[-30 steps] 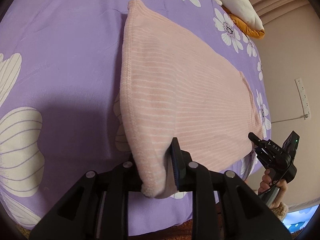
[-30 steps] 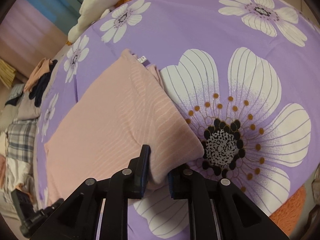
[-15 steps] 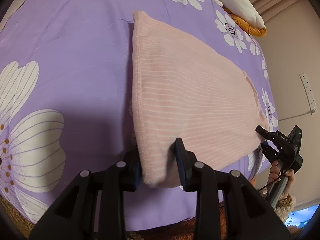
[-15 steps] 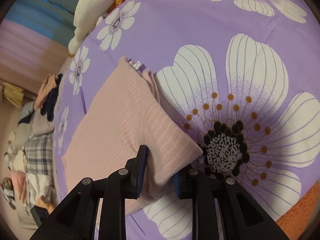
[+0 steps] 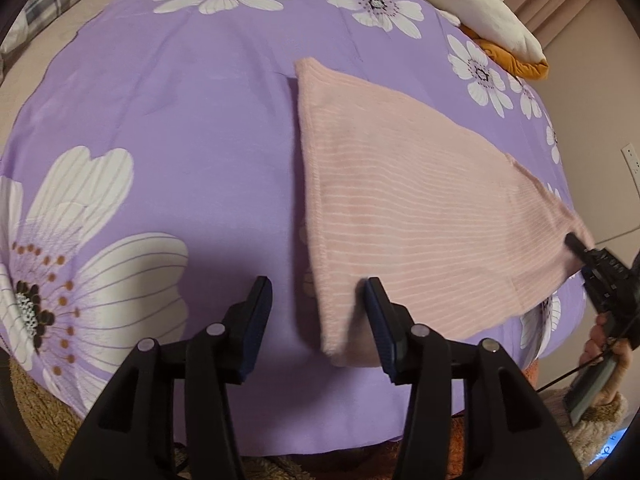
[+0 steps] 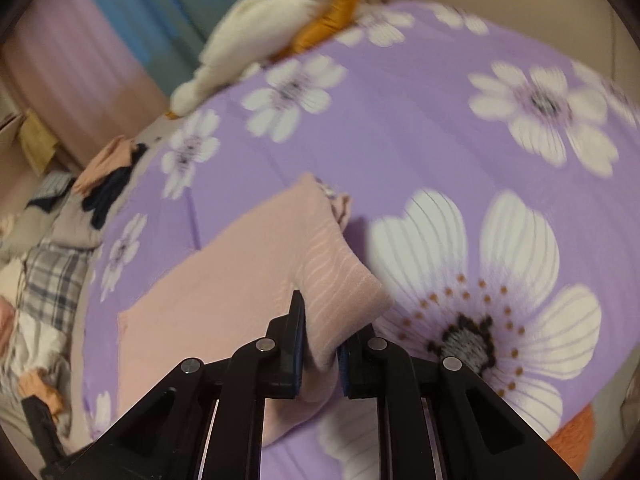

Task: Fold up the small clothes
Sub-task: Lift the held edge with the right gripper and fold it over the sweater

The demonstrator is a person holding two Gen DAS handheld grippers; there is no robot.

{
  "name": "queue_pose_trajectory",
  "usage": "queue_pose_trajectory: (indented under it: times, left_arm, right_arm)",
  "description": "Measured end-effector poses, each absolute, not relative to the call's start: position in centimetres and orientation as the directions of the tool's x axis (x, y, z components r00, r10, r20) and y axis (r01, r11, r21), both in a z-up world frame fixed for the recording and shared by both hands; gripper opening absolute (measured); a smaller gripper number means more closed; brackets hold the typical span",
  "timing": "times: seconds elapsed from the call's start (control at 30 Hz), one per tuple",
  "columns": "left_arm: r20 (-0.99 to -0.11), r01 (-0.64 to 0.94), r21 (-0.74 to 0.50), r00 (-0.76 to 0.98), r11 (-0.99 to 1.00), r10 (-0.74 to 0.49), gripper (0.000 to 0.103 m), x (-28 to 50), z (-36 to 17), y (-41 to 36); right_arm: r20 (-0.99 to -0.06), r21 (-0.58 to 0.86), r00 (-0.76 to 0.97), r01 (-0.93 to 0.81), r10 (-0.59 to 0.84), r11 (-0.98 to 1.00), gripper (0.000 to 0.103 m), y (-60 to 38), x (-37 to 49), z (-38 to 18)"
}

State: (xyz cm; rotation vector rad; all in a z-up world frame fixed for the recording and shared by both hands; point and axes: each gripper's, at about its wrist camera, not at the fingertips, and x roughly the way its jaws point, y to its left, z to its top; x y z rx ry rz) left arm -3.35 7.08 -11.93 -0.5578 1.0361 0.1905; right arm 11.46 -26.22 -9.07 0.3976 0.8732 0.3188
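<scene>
- Left wrist view: my left gripper (image 5: pixel 316 306) points steeply down at the purple flowered bedspread (image 5: pixel 180 132). Its jaws are opening and stand at a middling width. The near corner of the pink ribbed garment (image 5: pixel 420 216) lies between them on the bed; the pad at 3 o'clock overlaps its hem, while the pad at 9 o'clock stands clear of the cloth.
- I judge this corner released, so I want the jaws clear of the hem before I draw away, or the fold drags.
- At 4 o'clock a hand (image 5: pixel 600 340) carries the right gripper (image 5: pixel 576 246), whose tip meets the garment's far corner.
- Right wrist view, blurred: my right gripper (image 6: pixel 322 340) tilts down less steeply, jaws narrow and closing on the pink corner, which bunches between the pads and lifts off the bedspread (image 6: pixel 400 140).
- The rest of the garment (image 6: pixel 224 280) trails flat toward 10 o'clock.
- To fold well, I keep this pinch firm and carry the corner across evenly.
- White and orange bedding (image 6: pixel 280 32) is bundled at 12 o'clock.
</scene>
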Motion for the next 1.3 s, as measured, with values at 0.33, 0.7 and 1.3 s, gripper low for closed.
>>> queue_pose_trajectory:
  times: [0.33, 0.7, 1.3]
  left_arm:
    - [-0.844, -0.444, -0.341, 0.533, 0.828, -0.062, 0.057, -4.8, -10.9, 8.5]
    - [-0.841, -0.473, -0.346, 0.539, 0.811, -0.045, 0.059, -5.8, -10.7, 9.5]
    - [-0.829, -0.46, -0.379, 0.554, 0.803, -0.074, 0.061, -5.7, -10.1, 10.1]
  right_arm:
    - [-0.573, 0.388, 0.609, -0.387, 0.548, 0.837, 0.015, -19.8, 9.8, -3.0]
    - [-0.604, 0.275, 0.487, -0.616, 0.631, 0.738, 0.015, -11.4, 7.4, -3.0]
    - [-0.794, 0.308, 0.226, -0.651, 0.564, 0.694, 0.022, -6.3, 6.8, -11.0]
